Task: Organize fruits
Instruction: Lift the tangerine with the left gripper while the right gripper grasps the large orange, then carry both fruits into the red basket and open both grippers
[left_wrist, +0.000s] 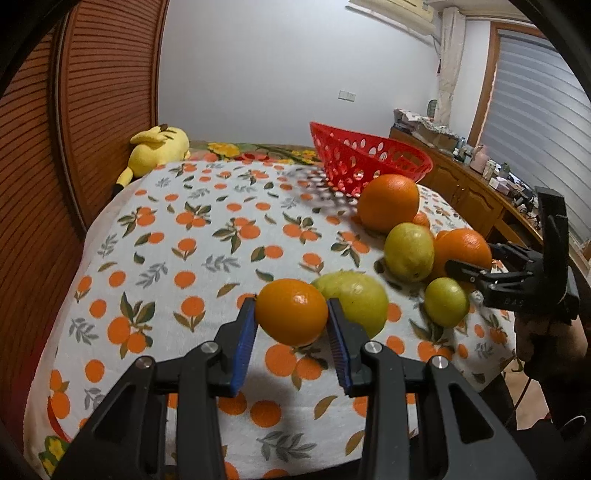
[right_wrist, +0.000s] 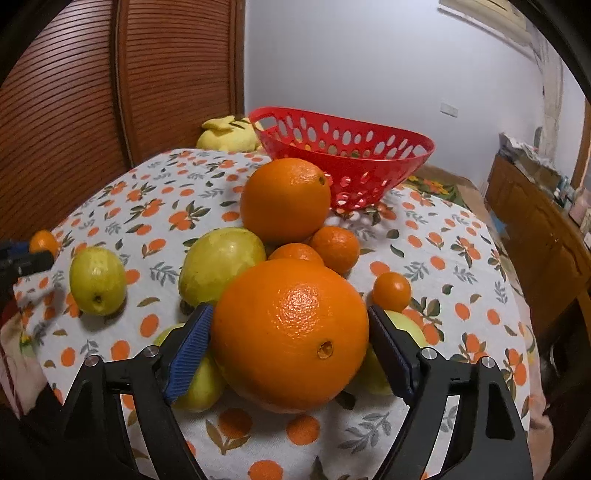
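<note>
Both the left gripper (left_wrist: 291, 314) and the right gripper (right_wrist: 290, 325) are built of matte black plastic arms with triangular cut-outs, joined by round silver screws. Their fingers (left_wrist: 245, 347) carry ribbed blue pads on the inner faces (the ridges run crosswise). Seen from the left wrist, the right gripper's black body has faint embossed lettering, too small to read, and a thin dark cable (left_wrist: 526, 387) hanging below the hand (left_wrist: 535, 339).

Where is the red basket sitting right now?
The red basket sits on the fruit-print cloth at the far end in both wrist views, just behind the far large orange, with the yellow plush toy to its left.
</note>
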